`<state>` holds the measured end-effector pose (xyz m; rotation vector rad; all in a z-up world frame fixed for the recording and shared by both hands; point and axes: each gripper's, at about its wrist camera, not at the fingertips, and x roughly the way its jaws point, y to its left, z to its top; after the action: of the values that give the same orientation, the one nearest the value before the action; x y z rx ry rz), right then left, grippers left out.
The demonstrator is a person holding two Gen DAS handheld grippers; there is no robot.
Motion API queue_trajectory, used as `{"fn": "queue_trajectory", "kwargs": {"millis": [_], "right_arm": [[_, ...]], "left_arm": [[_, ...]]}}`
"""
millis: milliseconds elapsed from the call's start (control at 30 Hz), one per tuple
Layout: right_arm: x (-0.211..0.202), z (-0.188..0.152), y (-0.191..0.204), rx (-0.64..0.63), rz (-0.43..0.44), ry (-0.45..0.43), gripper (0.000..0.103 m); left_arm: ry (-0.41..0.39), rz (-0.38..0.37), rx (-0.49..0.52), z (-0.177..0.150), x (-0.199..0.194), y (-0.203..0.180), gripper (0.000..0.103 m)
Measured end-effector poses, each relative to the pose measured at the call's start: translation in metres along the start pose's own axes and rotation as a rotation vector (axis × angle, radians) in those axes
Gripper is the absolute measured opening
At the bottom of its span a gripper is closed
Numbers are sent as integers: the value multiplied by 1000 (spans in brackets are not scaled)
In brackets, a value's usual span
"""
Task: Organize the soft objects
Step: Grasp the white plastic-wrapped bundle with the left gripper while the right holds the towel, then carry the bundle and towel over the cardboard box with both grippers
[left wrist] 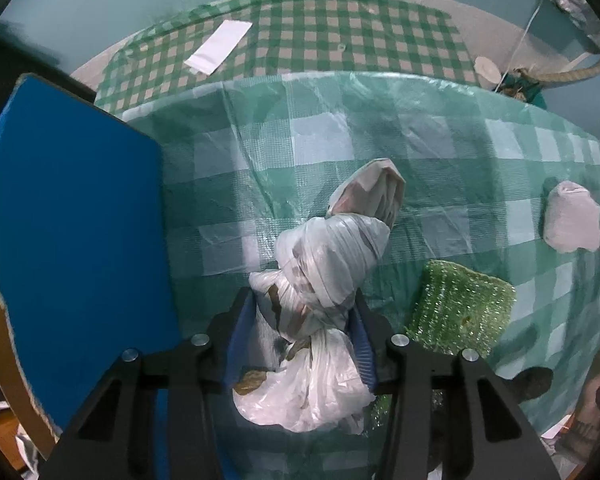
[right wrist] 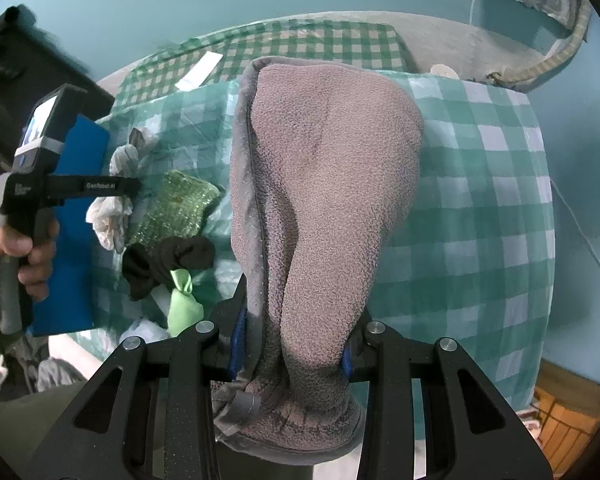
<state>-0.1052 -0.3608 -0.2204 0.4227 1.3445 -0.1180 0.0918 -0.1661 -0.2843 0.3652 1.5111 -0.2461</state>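
A knotted white plastic bag (left wrist: pixel 332 248) stands on the green-checked table cover (left wrist: pixel 380 140). My left gripper (left wrist: pixel 302 300) points straight down over it, with both blue pads pressing the bag's lower bunch. From the right wrist view the same gripper (right wrist: pixel 116 196) shows at the left with the bag (right wrist: pixel 110 216) in it, and a hand (right wrist: pixel 24 252) holds its handle. My right gripper (right wrist: pixel 300 312) is shut on a grey fleece cloth (right wrist: pixel 324 152), which hangs lifted above the table and hides much of it.
A green glittery scrubber (left wrist: pixel 460 312) lies just right of the bag. A white rolled bundle (left wrist: pixel 572 220) sits further right. A black sock (right wrist: pixel 168 260) and a light green pouch (right wrist: pixel 184 304) lie near it. A blue board (left wrist: pixel 76 240) borders the left edge. White paper (left wrist: pixel 220 46) lies far back.
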Motion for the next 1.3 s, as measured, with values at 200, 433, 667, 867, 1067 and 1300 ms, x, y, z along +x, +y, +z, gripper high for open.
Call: {"fn": "queue_trajectory", "kwargs": {"millis": [200,433,667,867,1067,1300], "right_arm": [[0,4,8,-27,4,1,35],[-5,5,16,-54,0,-4,35],[-12,9,25,-71,-4,-11,35],[-21,11,37,-94,-12,-21,35],[-30,14,49,-121,-14,-25,35],[-40,18,64,-150,-2,-34,35]], "left_arm": [[-52,-64,-2,-10,-20,6,45],[-90,-48,68,-27,-45,-1,45],[-126,-46,93,-47,-69,-2,45],[-139,-56,80,-60,-86,3,45],[-154,-66,56,-75,-103,14,45],[-156,-51,22,-88,-114,27,45]]}}
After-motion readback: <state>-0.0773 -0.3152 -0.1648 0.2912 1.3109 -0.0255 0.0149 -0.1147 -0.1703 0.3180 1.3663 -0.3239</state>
